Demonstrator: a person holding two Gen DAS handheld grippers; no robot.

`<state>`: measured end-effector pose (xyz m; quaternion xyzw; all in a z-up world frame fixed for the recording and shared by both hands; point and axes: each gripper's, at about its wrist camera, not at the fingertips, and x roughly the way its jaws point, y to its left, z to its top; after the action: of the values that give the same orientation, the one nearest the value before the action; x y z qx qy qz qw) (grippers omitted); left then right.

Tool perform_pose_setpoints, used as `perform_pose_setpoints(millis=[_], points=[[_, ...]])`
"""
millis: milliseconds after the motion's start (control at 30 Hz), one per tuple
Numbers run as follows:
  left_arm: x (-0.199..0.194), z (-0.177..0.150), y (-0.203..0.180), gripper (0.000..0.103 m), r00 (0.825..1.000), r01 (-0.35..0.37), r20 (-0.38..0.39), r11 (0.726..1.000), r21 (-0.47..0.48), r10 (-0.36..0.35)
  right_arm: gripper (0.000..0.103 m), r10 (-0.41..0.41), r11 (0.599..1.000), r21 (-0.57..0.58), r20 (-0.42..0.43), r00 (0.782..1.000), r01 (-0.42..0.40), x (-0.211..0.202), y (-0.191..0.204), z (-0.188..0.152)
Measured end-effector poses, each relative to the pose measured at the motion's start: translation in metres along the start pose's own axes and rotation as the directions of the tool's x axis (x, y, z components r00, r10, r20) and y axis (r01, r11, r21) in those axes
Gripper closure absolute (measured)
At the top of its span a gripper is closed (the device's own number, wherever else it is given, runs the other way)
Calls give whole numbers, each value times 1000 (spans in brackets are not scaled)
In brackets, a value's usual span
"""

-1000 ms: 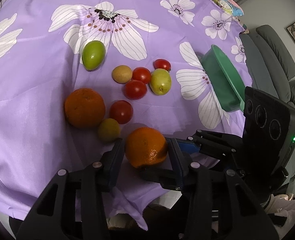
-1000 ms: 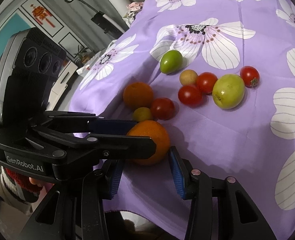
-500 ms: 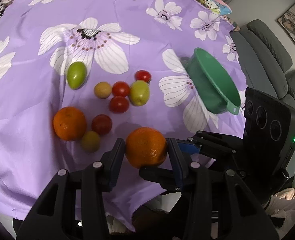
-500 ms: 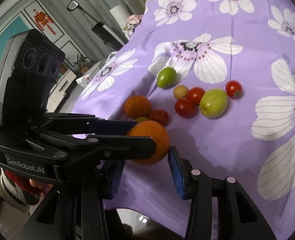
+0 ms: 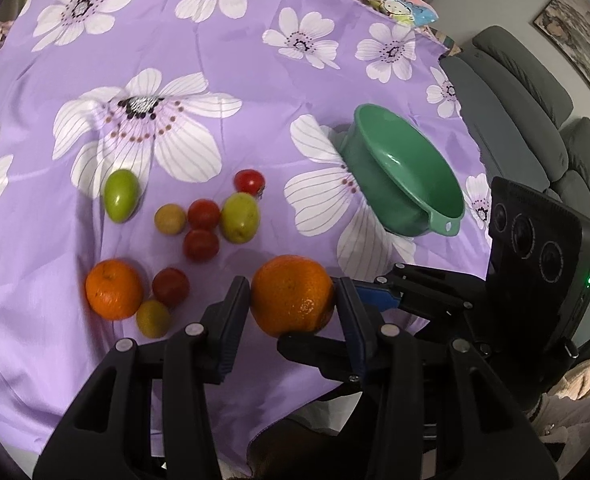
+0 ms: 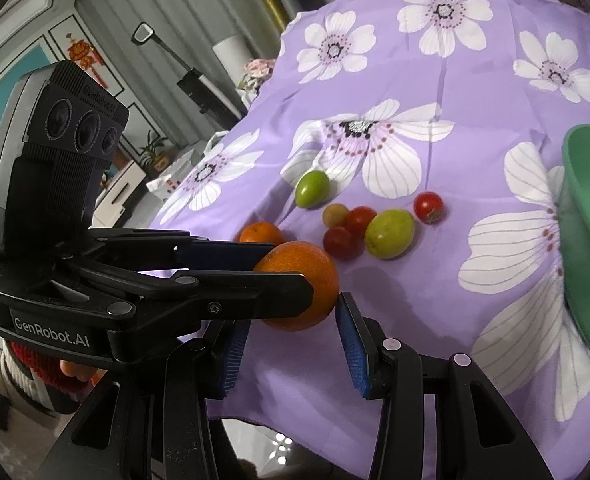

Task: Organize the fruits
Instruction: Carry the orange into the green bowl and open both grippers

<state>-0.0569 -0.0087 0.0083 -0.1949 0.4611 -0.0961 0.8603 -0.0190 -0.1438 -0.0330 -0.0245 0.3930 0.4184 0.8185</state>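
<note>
Fruits lie scattered on the purple floral cloth (image 5: 255,60) covering the worktop, beside an empty green bowl (image 5: 407,184). Held orange (image 5: 291,296): raised above the cloth, clamped at its widest girth by the left gripper (image 5: 293,304); likely firm, rounded, fairly heavy. Right gripper (image 6: 291,332): fingers partly open, empty. Cherry tomatoes (image 5: 203,214): probably soft, easily bruised.

"GenRobot.AI" is printed in pale letters on the black body of the left claw (image 6: 283,296) — seen in the right wrist view. A smaller, partly legible "GenRobot" line is embossed on its camera housing (image 6: 61,120) — nothing else can be read.
</note>
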Motion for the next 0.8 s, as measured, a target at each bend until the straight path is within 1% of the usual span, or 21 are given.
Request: perform_pose_setpoints(millis=[233, 400, 533, 633, 800], points=[[6, 17, -16, 59, 1000, 15, 16, 998, 61, -16, 57, -34, 999, 9, 56, 998, 34, -17, -9, 3], [17, 31, -34, 59, 999, 28, 14, 993, 118, -30, 57, -72, 997, 40, 105, 992, 68, -33, -26, 4], [29, 47, -50, 59, 998, 63, 11, 986, 157, -66, 57, -115, 992, 66, 146, 983, 106, -49, -42, 8], [40, 60, -65, 59, 995, 97, 13, 976, 197, -102, 57, -154, 986, 88, 180, 972, 140, -63, -54, 11], [59, 78, -87, 59, 988, 151, -3, 961, 232, -155, 57, -222, 971, 139, 221, 950, 195, -84, -77, 10]])
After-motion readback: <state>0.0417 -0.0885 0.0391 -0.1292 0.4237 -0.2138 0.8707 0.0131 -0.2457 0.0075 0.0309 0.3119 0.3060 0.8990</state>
